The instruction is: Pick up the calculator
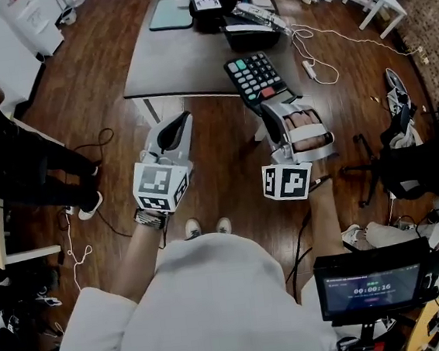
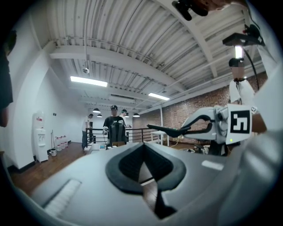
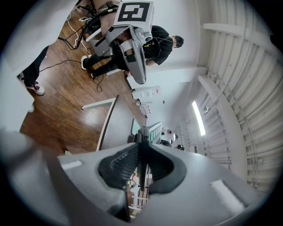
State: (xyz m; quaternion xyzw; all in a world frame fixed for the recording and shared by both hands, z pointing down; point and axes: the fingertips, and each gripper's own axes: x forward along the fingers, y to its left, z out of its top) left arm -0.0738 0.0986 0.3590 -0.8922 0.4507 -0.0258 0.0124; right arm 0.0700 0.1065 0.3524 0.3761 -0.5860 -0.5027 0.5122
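Note:
The calculator (image 1: 255, 78), dark with white, green and red keys, is off the grey table (image 1: 184, 61) and hangs over its near edge. My right gripper (image 1: 273, 109) is shut on its near end; in the right gripper view its thin edge (image 3: 142, 134) runs between the pads. The left gripper view shows it edge-on as a dark slab (image 2: 170, 130) in the right gripper (image 2: 208, 124). My left gripper (image 1: 180, 122) is level over the floor, left of the calculator, shut with nothing in it; the right gripper view shows it from the side (image 3: 132, 53).
The table's far end holds a teal notebook (image 1: 170, 15) and black boxes (image 1: 249, 31). White cables (image 1: 317, 47) trail on the wooden floor to the right. A black chair (image 1: 405, 161) stands right, a person in black (image 1: 15, 161) left, a small screen (image 1: 375, 283) near me.

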